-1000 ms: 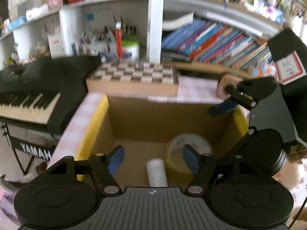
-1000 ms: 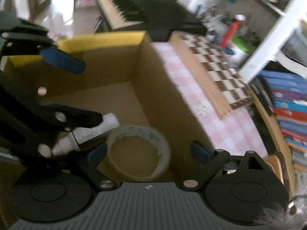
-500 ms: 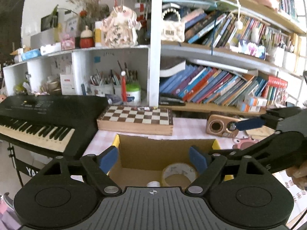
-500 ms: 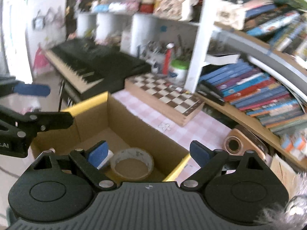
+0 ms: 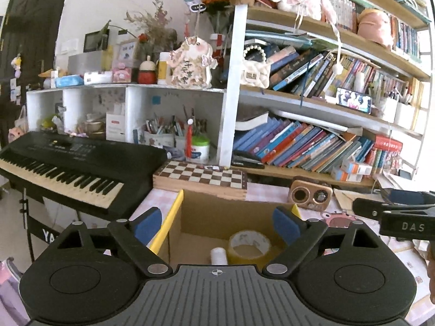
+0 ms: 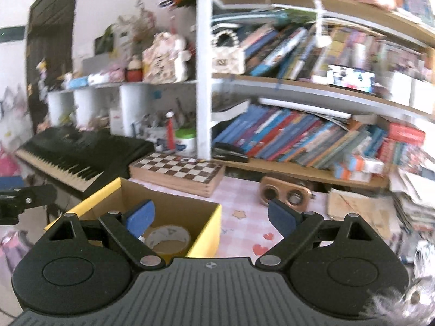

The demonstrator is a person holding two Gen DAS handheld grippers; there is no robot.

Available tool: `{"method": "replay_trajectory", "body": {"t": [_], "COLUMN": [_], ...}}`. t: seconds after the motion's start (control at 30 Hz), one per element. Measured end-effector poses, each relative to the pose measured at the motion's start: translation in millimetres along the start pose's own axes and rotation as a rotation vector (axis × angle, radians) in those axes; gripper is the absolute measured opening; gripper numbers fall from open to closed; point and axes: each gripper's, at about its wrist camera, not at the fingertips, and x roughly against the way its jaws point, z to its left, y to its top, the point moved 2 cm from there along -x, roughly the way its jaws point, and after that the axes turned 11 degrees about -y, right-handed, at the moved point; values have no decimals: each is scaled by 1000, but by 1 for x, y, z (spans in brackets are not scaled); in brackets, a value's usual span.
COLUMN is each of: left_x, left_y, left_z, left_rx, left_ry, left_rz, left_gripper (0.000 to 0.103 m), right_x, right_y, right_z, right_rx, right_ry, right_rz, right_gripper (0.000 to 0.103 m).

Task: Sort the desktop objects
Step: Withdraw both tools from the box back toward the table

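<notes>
An open cardboard box with yellow flaps stands on the pink checked table. Inside it lie a roll of yellowish tape and a white tube. My left gripper is open and empty, raised behind the box's near edge. My right gripper is open and empty, above the box's right side; the box and the tape show at lower left there. The right gripper's arm shows at the right of the left wrist view.
A chessboard box lies behind the cardboard box. A wooden speaker stands to the right. A black keyboard sits to the left. Bookshelves fill the back. Papers and boxes lie at the table's right.
Both grippers have pulled up and back out of the box, empty. The white tube and the tape roll stay in the box. The right wrist view has swung right.
</notes>
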Motion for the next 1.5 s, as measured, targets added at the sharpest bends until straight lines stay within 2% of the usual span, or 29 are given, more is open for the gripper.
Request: {"method": "replay_trajectory", "body": {"t": [0.43, 0.73, 0.9, 1.13, 1.5], "left_x": [48, 72, 79, 79, 70], "left_y": [-36, -59, -70, -92, -119], "left_z": [-6, -11, -16, -26, -58], "left_rx": [6, -3, 5, 12, -27], "left_ry": [19, 23, 14, -12, -127], "left_rz": [33, 67, 85, 134, 242], "left_gripper": [92, 92, 92, 92, 92], "right_x": [71, 103, 115, 128, 132], "right_y": [-55, -99, -116, -136, -151], "right_z": [-12, -9, -2, 13, 4], "right_rx": [-70, -86, -84, -47, -42], "right_ry": [-120, -147, -134, -97, -136], "right_rz": [-1, 60, 93, 146, 226], "right_gripper": [91, 90, 90, 86, 84]}}
